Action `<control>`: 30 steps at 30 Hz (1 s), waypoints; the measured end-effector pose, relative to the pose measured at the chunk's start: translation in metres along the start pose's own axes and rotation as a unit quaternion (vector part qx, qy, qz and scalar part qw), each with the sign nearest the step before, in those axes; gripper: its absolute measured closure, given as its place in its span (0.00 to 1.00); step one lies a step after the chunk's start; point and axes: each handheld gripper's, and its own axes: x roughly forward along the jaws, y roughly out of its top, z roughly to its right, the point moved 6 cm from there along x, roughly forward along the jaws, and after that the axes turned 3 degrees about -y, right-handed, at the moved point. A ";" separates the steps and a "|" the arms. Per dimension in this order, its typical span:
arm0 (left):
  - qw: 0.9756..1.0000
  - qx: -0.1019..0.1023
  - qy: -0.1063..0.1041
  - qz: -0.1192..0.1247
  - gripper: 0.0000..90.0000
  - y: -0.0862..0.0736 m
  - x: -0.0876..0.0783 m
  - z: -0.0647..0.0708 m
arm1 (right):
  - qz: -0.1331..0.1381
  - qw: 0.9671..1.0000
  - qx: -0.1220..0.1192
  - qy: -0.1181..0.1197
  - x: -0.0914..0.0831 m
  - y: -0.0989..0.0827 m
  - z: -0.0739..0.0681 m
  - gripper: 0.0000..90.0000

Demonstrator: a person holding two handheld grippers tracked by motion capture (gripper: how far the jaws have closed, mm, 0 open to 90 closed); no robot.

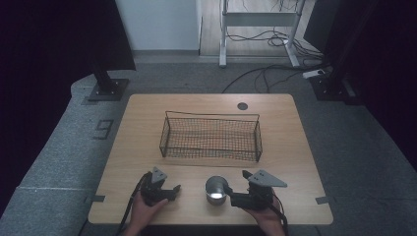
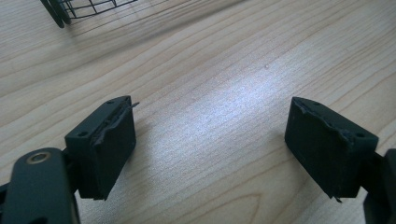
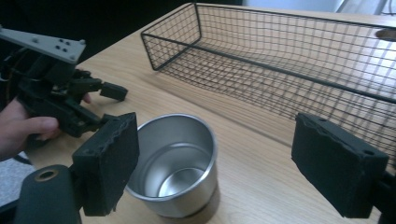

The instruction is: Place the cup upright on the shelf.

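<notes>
Step in hand: approach to grasp the single steel cup, which stands upright on the worktop near its front edge, between the two grippers and short of the one empty wire basket. The right gripper is released, one pad just beside the cup wall. The left gripper is released and empty. Next move, as judged: centre the right jaws across the cup and close.

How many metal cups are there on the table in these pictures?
1. The steel cup stands upright on the wooden table, on the near side of the wire basket, outside it. The basket looks empty, so none seems hidden.
</notes>
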 end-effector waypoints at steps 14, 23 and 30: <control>1.000 0.000 0.000 0.000 0.18 0.000 0.000 0.000 | -0.015 1.000 -0.013 0.019 0.010 0.001 -0.024 0.14; 1.000 0.000 0.000 0.000 0.18 0.000 0.000 0.000 | -0.024 0.999 -0.042 0.016 0.023 0.005 -0.039 0.11; 1.000 0.000 0.000 0.000 0.18 0.000 0.000 0.000 | -0.041 0.998 -0.041 0.015 0.041 0.002 -0.040 0.08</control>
